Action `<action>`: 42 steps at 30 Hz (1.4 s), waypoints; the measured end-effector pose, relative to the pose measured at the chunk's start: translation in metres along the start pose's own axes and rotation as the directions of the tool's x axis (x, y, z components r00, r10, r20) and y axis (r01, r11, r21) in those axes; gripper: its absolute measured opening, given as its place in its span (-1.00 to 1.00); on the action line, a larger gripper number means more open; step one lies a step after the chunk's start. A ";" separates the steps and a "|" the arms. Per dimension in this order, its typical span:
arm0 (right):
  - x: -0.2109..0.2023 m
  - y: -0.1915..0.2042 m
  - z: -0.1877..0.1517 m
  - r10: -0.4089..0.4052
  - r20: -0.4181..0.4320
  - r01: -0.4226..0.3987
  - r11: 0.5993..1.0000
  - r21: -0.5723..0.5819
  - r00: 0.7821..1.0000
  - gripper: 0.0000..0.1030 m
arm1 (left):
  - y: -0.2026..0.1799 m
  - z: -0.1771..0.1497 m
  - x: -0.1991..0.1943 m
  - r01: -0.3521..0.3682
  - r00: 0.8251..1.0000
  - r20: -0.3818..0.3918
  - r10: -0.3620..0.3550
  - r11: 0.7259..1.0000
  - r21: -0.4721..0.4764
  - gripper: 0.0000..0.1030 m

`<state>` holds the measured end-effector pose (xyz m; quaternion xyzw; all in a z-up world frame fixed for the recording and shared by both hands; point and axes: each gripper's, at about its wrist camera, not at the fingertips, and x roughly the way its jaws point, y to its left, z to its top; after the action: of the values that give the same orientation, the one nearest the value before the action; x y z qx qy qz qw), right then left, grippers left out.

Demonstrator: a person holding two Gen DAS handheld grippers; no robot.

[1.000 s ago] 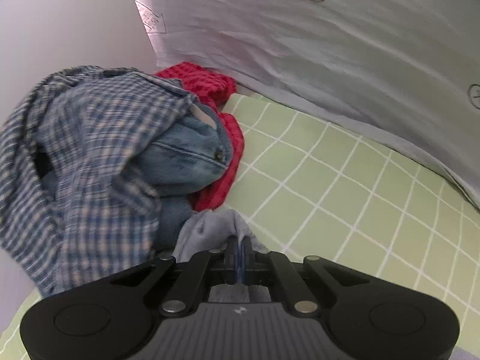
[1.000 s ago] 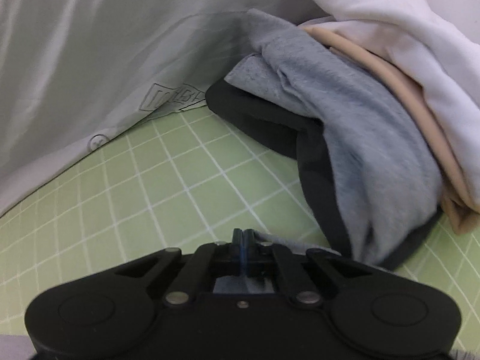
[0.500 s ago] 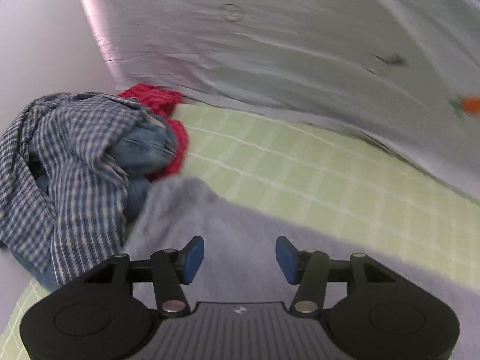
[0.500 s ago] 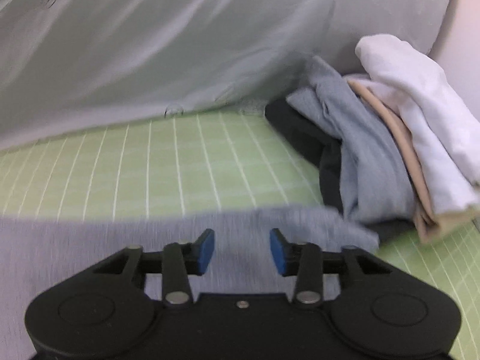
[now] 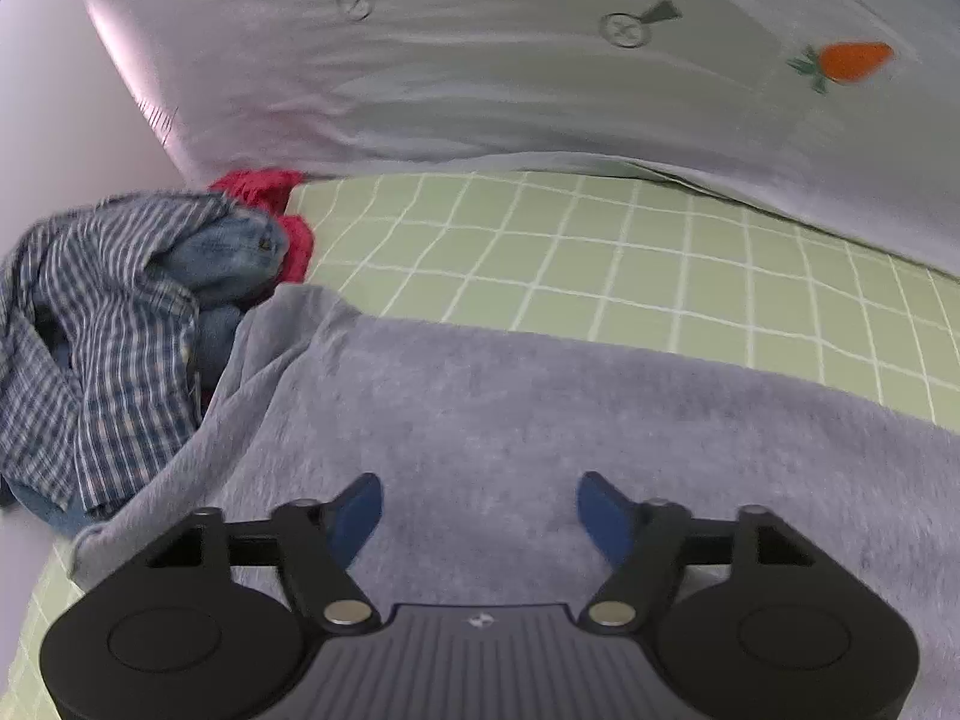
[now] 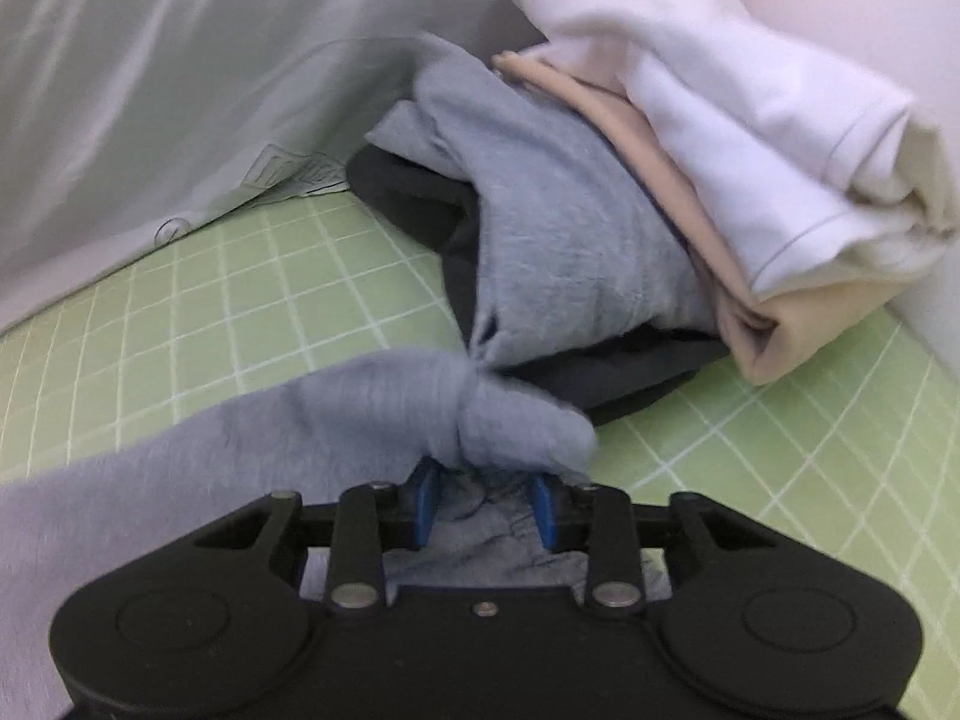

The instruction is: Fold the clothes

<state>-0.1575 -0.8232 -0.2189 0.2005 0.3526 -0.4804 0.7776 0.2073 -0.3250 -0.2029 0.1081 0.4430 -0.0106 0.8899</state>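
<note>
The grey garment [image 5: 540, 420] lay spread across the green checked sheet [image 5: 600, 252], one edge against a heap of plaid and denim clothes [image 5: 120, 312]. The left tongs [image 5: 480, 510] hovered above it, jaws opening, nothing between them. The right tongs [image 6: 485, 507] stood partly spread (bunched grey cloth lay between their pads), beside folded clothes [image 6: 660, 180].

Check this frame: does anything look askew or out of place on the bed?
Yes. In the right wrist view the grey garment is bunched into a twisted knot over the right claw, not lying flat. In the left wrist view its corner rides up on the unfolded pile; the left claw is opening, nothing between its jaws.
</note>
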 end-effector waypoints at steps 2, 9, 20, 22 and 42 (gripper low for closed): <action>0.005 -0.002 0.005 0.006 0.002 -0.006 1.000 0.012 1.000 -0.22 | 0.011 0.003 0.002 0.003 1.000 -0.028 -0.004 0.999 -0.039 0.48; -0.016 0.004 -0.002 0.021 -0.007 -0.021 0.999 -0.040 1.000 0.54 | 0.035 -0.010 -0.050 0.040 0.999 0.013 -0.039 0.996 -0.081 0.49; -0.123 -0.062 -0.093 0.073 -0.008 -0.073 0.996 -0.046 0.997 0.83 | 0.024 -0.141 -0.140 0.227 0.968 -0.109 -0.224 0.974 0.014 0.59; -0.134 -0.076 -0.112 0.061 -0.019 -0.062 0.996 -0.061 0.998 0.84 | 0.017 -0.163 -0.150 0.246 0.961 -0.137 -0.238 0.968 0.046 0.59; -0.133 -0.226 -0.143 0.238 0.033 -0.209 0.767 0.607 0.971 0.09 | 0.004 -0.244 -0.195 0.191 0.962 -0.203 -0.184 0.981 0.018 0.59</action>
<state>-0.4481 -0.7529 -0.2104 0.4902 0.1716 -0.4671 0.7156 -0.1023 -0.2865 -0.1902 0.0828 0.5383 -0.0920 0.8336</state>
